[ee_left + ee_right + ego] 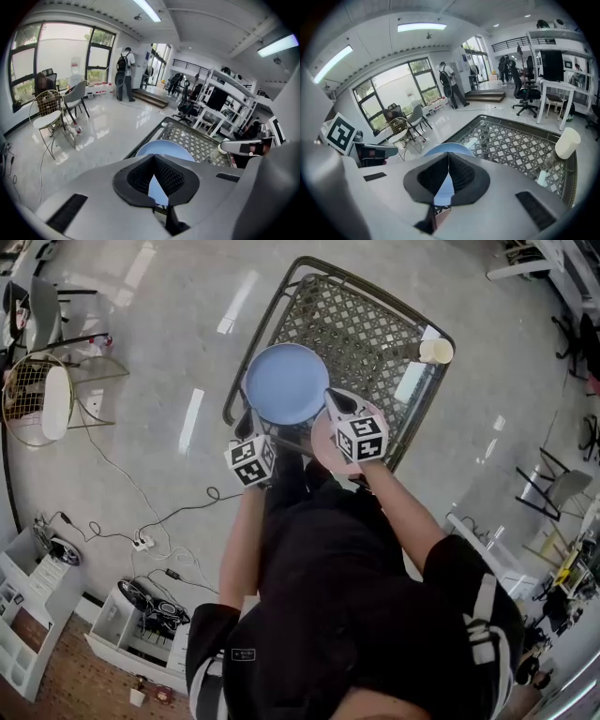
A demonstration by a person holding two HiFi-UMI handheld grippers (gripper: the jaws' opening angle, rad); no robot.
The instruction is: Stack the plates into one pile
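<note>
A blue plate [286,382] lies on the near left corner of a dark lattice table [375,329]. A pink plate [323,442] sits to its right at the table's near edge, largely hidden under my right gripper's marker cube. My left gripper [247,424] is shut and empty, just off the blue plate's near left rim. My right gripper [337,401] is shut too, its tip at the blue plate's right rim, above the pink plate. The blue plate [164,146] shows just past the left gripper [153,157] in its own view, and likewise the blue plate [445,149] past the right gripper [448,154].
A cream cup [436,351] stands at the table's far right corner, also the cup [567,142] in the right gripper view; a white strip [410,381] lies near it. On the floor to the left are a wire chair [37,399] and cables with a power strip [142,542].
</note>
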